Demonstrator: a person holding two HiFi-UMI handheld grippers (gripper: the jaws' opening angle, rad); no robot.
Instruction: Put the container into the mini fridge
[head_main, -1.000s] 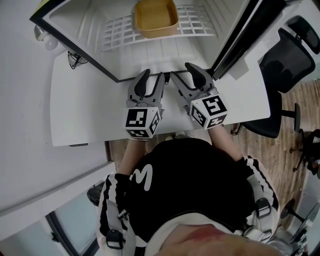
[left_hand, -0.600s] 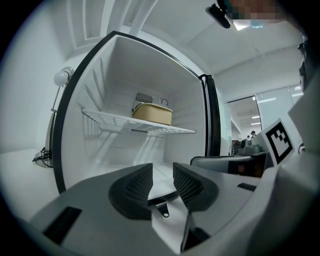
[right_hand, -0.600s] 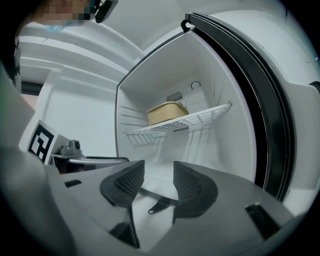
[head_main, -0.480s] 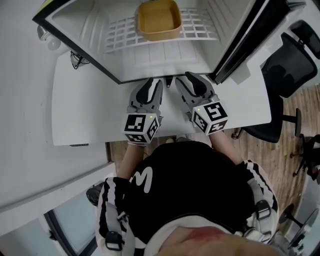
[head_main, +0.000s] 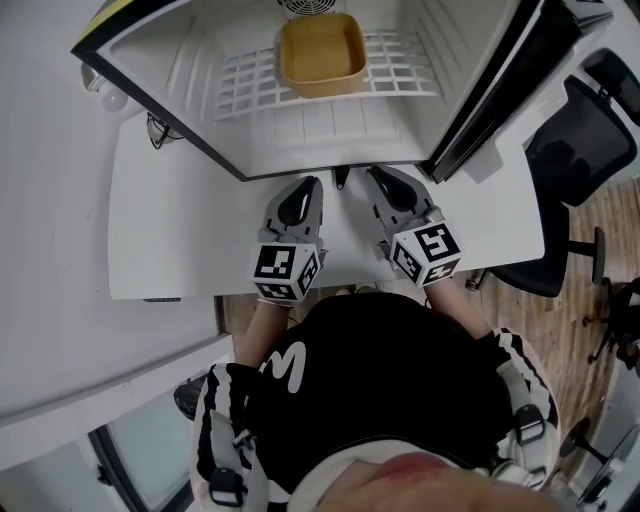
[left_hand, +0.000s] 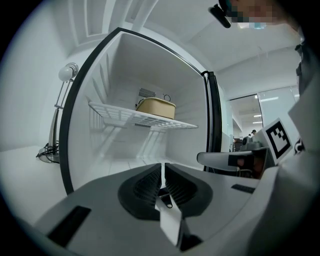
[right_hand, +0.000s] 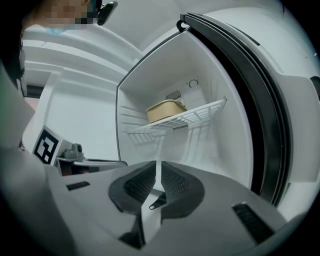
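A yellow container (head_main: 320, 55) (left_hand: 156, 107) (right_hand: 166, 111) rests on the white wire shelf (head_main: 400, 70) inside the open mini fridge (head_main: 330, 130). Both grippers hover over the white table just in front of the fridge opening, pointing into it and well short of the container. My left gripper (head_main: 302, 186) (left_hand: 163, 168) is shut with nothing between its pads. Beside it, my right gripper (head_main: 383, 180) (right_hand: 158, 169) is also shut and empty, with only a thin slit showing. Both pairs of jaws have just been closing.
The fridge door (head_main: 495, 85) stands open at the right. A desk lamp (head_main: 112, 97) (left_hand: 67, 73) with its cable is left of the fridge. The white table (head_main: 170, 235) ends near the person's body. A black office chair (head_main: 575, 150) stands to the right.
Both grippers' jaws went from wide open to closed, with nothing caught. The grippers stay in front of the fridge; the container has not moved.
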